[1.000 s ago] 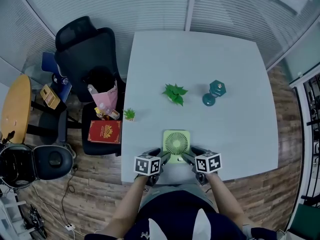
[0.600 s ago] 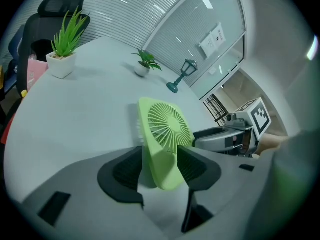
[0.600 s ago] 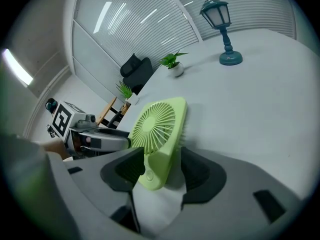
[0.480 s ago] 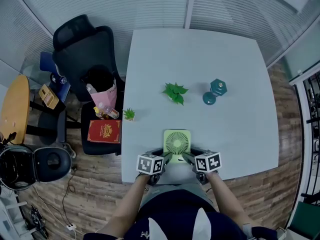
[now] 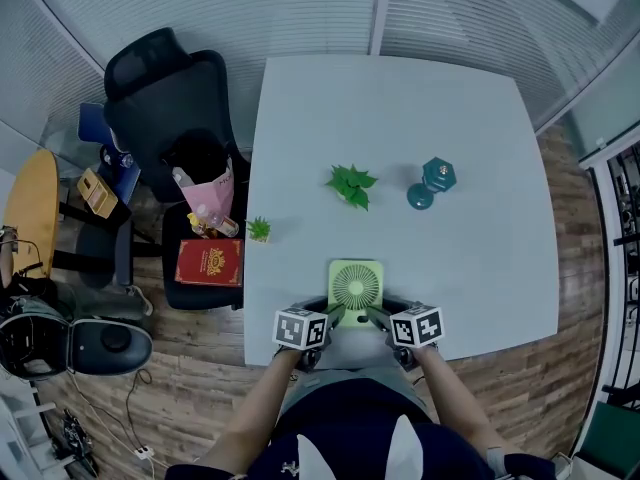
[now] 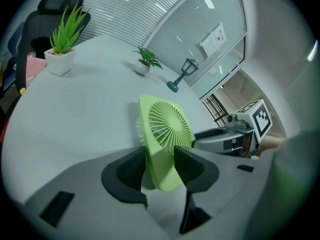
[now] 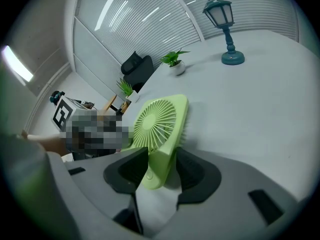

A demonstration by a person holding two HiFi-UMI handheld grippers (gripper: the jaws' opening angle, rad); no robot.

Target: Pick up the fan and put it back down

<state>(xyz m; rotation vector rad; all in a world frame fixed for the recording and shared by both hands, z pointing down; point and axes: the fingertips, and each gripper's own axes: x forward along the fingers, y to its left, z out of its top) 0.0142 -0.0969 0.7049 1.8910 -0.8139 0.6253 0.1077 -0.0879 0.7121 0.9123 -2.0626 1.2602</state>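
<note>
The light green square fan (image 5: pixel 354 283) stands on the white table (image 5: pixel 400 108) near its front edge. My left gripper (image 5: pixel 335 314) holds its lower left corner and my right gripper (image 5: pixel 376 314) its lower right corner. In the left gripper view the fan (image 6: pixel 165 129) sits between the dark pads (image 6: pixel 131 170) of the left gripper (image 6: pixel 160 166), and both pads touch it. The right gripper view shows the same: the fan (image 7: pixel 157 121) is pressed between the pads of the right gripper (image 7: pixel 162 169). Both pairs of jaws have just been closing onto the fan.
A leafy green plant (image 5: pixel 349 186) and a teal lantern-shaped lamp (image 5: pixel 430 183) stand mid-table behind the fan. A small potted plant (image 5: pixel 259 229) sits at the table's left edge. A black office chair (image 5: pixel 170 88) and a red book (image 5: pixel 210 263) are left of the table.
Both grippers' jaws have narrowed around the fan's lower corners. The hands and the fan have stayed in place.
</note>
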